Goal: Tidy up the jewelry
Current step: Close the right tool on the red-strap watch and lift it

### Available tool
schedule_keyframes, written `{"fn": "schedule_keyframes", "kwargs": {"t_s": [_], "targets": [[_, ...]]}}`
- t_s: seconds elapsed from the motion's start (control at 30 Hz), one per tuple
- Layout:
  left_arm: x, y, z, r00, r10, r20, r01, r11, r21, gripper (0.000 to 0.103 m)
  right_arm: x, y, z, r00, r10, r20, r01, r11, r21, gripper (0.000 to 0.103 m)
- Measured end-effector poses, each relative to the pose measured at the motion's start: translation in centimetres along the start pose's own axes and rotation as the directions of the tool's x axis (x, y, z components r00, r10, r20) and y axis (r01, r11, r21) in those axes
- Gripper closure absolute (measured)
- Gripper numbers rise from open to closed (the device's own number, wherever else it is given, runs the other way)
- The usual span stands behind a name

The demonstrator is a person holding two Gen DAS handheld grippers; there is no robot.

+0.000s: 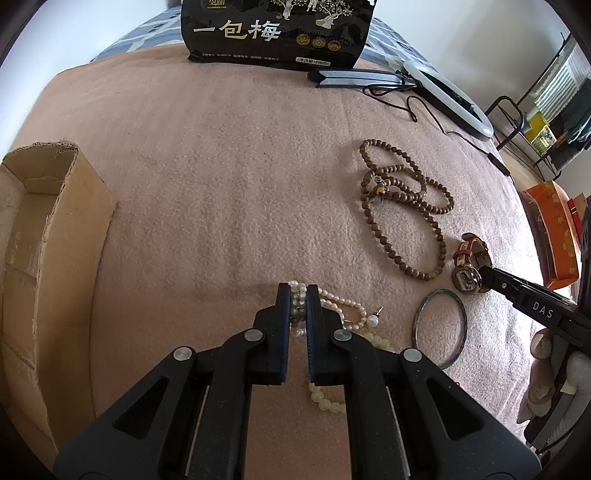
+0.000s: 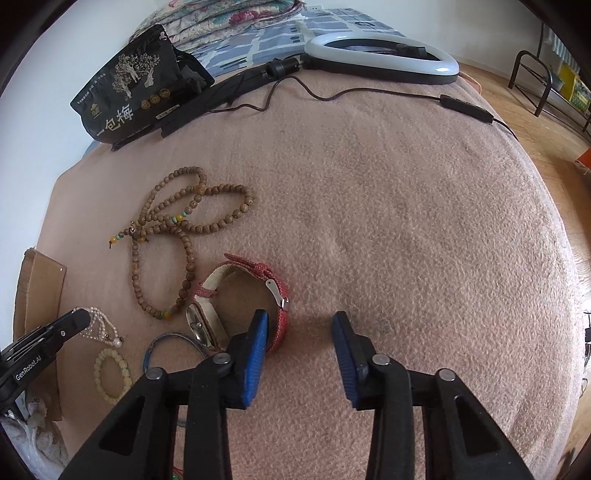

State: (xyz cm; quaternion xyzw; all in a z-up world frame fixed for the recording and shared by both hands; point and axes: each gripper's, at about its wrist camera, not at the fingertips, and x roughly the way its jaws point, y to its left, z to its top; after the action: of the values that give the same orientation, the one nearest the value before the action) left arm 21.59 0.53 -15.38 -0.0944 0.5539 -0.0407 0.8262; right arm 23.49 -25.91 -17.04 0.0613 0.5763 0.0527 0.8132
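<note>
Two wrist views over a pink blanket [image 1: 221, 184] spread w/ jewelry. Left gripper [image 1: 298, 295] points steeply down, jaws clamped on a pearl bracelet [image 1: 343, 306]; white beads show in the narrow gap btw. the blue pads and trail off to the right of the fingers. In the right wrist view the same gripper [image 2: 79, 319] enters from the left edge w/ the pearl strand [image 2: 101, 326] at its tip. A pale-bead bracelet [image 1: 328, 400] lies partly under the left gripper's right finger; a thin bangle [image 1: 439, 328] lies flat just right of it. A long wooden-bead string [image 1: 402, 206] sits looped further out, near a red-strap watch [image 2: 255, 302] standing on its edge. Right gripper [image 2: 299, 332] has jaws apart over bare blanket, nothing btw. them; its left pad [image 2: 255, 358] is just beside the watch strap, contact cannot be told. An open cardboard box [image 1: 44, 240] stands at the left edge of the blanket, well apart from the jewelry. At the far edge: a black snack bag [image 1: 277, 33], a ring light [image 2: 380, 59] and its cable [image 2: 369, 94].
</note>
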Motion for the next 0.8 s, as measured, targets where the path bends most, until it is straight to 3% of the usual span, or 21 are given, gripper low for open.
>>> {"fn": "schedule_keyframes", "kwargs": {"t_s": [0.13, 0.8], "targets": [[-0.8, -0.3, -0.1, 1.0, -0.008, 0.017, 0.008, 1.0, 0.002, 0.098, -0.1, 0.1, -0.2, 0.999, 0.044, -0.002, -0.044, 0.999, 0.007, 0.097], [-9.1, -0.4, -0.1, 0.978, -0.119, 0.169, 0.122, 0.993, -0.006, 0.098, -6.6, 2.8, -1.5, 0.988, 0.045, 0.145, -0.04, 0.998, -0.038, 0.099]]}}
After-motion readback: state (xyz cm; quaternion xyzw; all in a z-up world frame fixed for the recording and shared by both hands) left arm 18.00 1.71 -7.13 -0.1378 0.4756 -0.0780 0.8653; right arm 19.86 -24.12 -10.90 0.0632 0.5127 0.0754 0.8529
